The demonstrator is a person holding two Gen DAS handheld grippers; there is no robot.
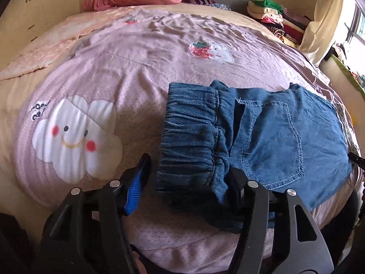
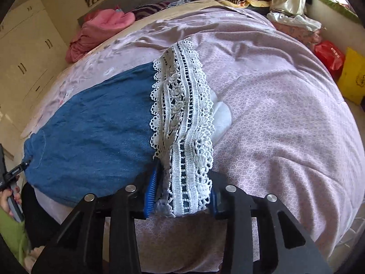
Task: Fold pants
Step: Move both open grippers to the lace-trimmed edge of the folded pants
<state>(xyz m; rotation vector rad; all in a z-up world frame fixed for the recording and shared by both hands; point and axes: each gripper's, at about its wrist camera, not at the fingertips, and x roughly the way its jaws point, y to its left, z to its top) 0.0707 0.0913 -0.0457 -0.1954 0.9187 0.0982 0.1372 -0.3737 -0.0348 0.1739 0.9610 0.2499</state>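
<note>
The pants [image 1: 269, 134], blue denim, lie on the pink bedspread [image 1: 136, 73] of the bed. In the left wrist view, the left gripper [image 1: 189, 182] has its fingers apart around the gathered waistband corner. In the right wrist view, the right gripper [image 2: 182, 196] has its fingers close either side of the white lace hem [image 2: 182, 118]; whether they pinch it cannot be told.

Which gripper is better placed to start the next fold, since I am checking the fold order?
Probably the right. The right gripper already has the white lace hem of the denim pants between its fingers, ready to carry toward the elastic waistband. The left gripper only straddles the waistband corner.
</note>
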